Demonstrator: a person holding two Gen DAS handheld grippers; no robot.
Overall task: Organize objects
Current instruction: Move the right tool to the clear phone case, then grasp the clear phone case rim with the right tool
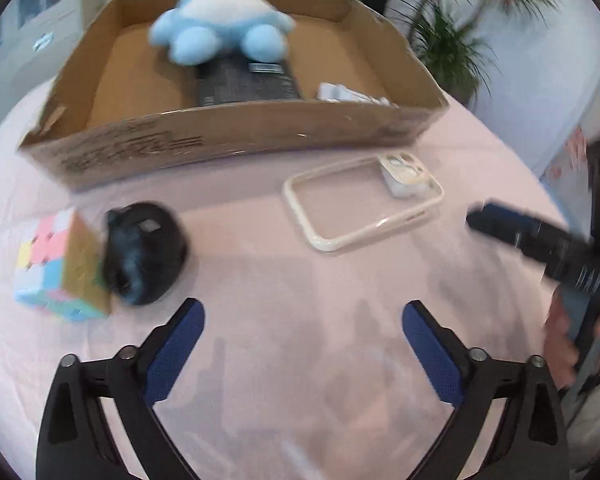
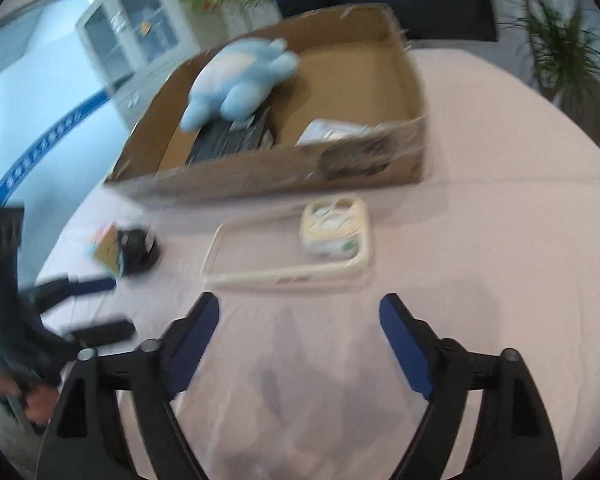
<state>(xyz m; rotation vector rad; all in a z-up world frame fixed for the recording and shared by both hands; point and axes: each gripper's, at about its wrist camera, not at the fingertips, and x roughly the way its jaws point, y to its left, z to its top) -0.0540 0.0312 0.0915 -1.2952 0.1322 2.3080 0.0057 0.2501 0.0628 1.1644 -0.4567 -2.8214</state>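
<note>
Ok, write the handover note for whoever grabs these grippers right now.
Left gripper: open, empty, over bare tablecloth.
Right gripper: open, empty, short of the phone case.
In the cardboard box: blue plush toy lying on a black packet, plus a white packet.
Still on the table: puzzle cube touching a black round object, and the phone case with a small white item inside its frame.
Left to do: box those four.
</note>
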